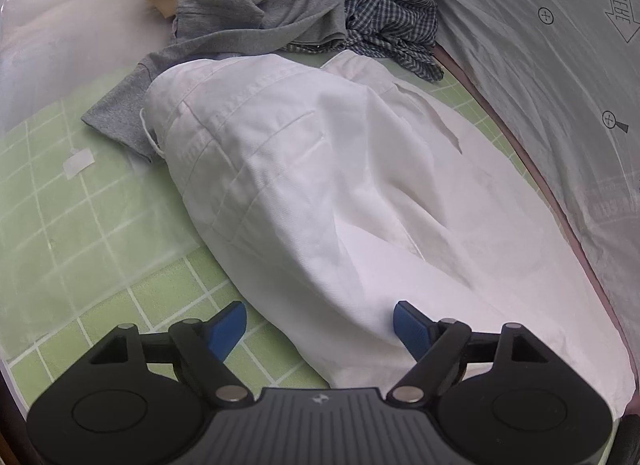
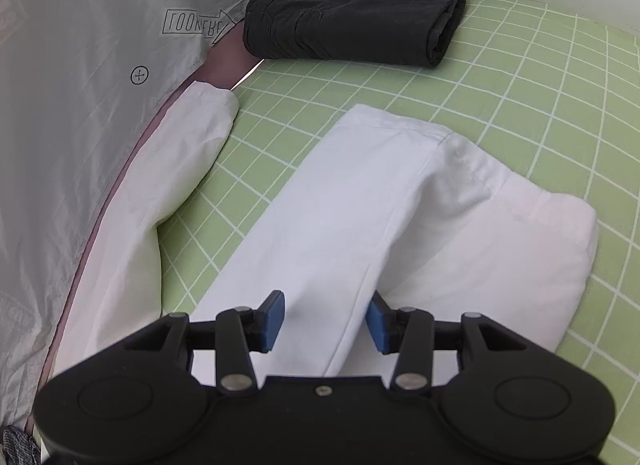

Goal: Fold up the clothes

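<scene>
The green gridded tabletop [image 2: 520, 97] carries white cotton trousers [image 1: 320, 185] spread flat, apparently laid out for folding. Beyond their waistband lies a heap of unfolded grey, checked and tan clothes [image 1: 280, 5], likely waiting their turn; a folded black garment [image 2: 352, 9] sits apart, seemingly finished. The left tool [image 1: 320, 329] stands wide over the trousers' edge; the right tool [image 2: 326, 321], narrower, straddles a leg seam, gripping nothing.

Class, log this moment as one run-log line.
left gripper: open | right gripper: open | white trousers: flat, unheld | black garment: folded
</scene>
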Available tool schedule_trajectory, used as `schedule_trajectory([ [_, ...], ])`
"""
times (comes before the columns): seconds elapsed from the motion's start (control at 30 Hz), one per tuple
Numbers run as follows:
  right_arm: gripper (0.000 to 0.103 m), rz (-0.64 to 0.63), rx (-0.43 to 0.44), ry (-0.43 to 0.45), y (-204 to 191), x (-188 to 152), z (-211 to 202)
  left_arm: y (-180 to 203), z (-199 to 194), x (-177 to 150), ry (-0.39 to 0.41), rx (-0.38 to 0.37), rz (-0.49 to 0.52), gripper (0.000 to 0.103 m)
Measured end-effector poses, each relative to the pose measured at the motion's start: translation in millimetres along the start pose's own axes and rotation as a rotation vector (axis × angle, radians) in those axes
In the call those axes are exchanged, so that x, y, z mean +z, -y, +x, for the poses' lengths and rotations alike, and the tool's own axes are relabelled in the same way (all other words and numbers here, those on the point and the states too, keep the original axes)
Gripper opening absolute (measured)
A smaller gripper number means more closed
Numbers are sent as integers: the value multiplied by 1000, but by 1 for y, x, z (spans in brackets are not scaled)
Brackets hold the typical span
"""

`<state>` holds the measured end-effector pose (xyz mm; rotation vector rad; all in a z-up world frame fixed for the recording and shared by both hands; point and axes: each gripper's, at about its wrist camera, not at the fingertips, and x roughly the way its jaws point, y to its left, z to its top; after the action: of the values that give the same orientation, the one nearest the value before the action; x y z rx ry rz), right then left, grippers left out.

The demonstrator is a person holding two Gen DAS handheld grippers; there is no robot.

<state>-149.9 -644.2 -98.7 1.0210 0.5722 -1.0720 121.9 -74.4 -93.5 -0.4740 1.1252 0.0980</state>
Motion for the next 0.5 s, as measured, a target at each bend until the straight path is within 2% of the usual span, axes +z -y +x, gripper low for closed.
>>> schedule_trajectory([
  [0.13,43,1,-20,4,2,4,4,0,12,5,5,28,-34,79],
  [0.2,18,4,-18,13,4,7,3,2,14,11,16,25,-34,52],
  [0.23,12,1,-9,22,5,8,1,4,15,14,20,19,-34,43],
  [0.27,5,-3,2,31,6,9,-1,6,15,17,23,19,-33,27],
  [0.37,2,-21,44,67,5,11,-12,14,9,25,44,40,-16,12],
  [0.5,2,-39,88,153,-5,13,-53,28,-21,35,111,34,33,8],
])
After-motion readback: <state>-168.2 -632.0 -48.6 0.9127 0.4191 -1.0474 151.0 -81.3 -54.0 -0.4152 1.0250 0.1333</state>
